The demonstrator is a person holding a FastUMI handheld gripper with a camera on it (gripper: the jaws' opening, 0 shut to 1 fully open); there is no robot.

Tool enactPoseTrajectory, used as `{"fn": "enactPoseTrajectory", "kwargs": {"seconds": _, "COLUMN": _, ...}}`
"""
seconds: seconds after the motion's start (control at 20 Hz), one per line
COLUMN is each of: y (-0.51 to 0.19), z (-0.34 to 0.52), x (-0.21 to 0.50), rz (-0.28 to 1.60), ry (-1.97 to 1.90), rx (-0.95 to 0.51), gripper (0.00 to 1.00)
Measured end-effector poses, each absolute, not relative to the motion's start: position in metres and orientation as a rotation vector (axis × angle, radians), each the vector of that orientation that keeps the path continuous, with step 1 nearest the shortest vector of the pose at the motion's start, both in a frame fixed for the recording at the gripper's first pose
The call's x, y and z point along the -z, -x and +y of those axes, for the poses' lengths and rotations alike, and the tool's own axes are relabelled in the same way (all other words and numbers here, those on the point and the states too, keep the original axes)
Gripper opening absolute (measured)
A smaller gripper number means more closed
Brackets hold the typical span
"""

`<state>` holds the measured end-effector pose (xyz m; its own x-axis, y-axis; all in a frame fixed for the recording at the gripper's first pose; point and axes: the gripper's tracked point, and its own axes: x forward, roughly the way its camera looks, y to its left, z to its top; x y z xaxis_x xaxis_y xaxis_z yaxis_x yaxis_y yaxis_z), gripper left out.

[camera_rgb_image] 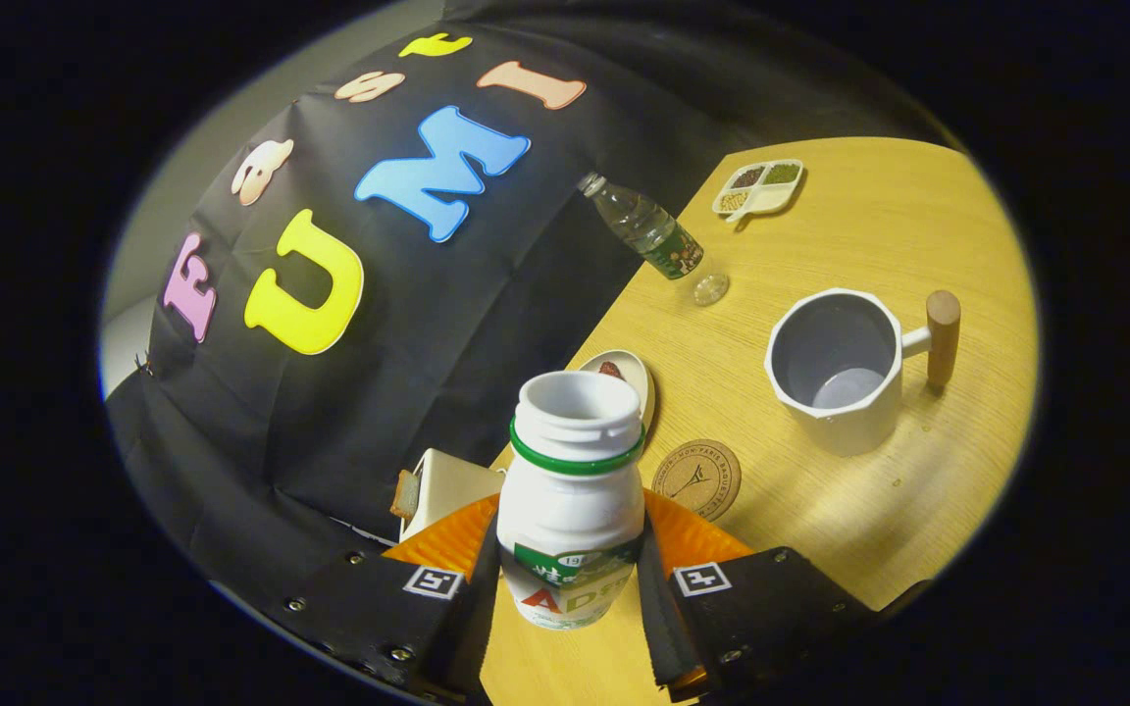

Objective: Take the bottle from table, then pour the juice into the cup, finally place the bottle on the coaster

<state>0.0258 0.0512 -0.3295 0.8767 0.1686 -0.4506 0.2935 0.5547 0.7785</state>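
Gripper view shows the gripper [571, 579] clenched on the bottle [573, 500] at lower centre, both fingers pressing its sides, its long axis running away from the camera with the open mouth pointing ahead, cup [840, 368] at right, coaster [697, 479] between them.

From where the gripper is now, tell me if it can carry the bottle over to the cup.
Probably yes. The gripper has its jaws closed on the white bottle, and the cup stands open beyond them on the table, with only the flat coaster lying between.
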Motion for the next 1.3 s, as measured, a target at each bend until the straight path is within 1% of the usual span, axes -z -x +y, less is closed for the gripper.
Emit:
{"fn": "enactPoseTrajectory", "kwargs": {"seconds": 0.7, "y": -0.036, "z": 0.018, "x": 0.34, "rz": 0.523, "ry": -1.157, "rx": 0.15, "gripper": 0.63}}
{"fn": "enactPoseTrajectory", "kwargs": {"seconds": 1.1, "y": -0.039, "z": 0.0, "x": 0.342, "rz": 0.488, "ry": -1.294, "rx": 0.213, "gripper": 0.63}}
{"fn": "enactPoseTrajectory", "kwargs": {"seconds": 1.3, "y": -0.042, "z": -0.002, "x": 0.341, "rz": 0.483, "ry": -1.357, "rx": 0.208, "gripper": 0.63}}
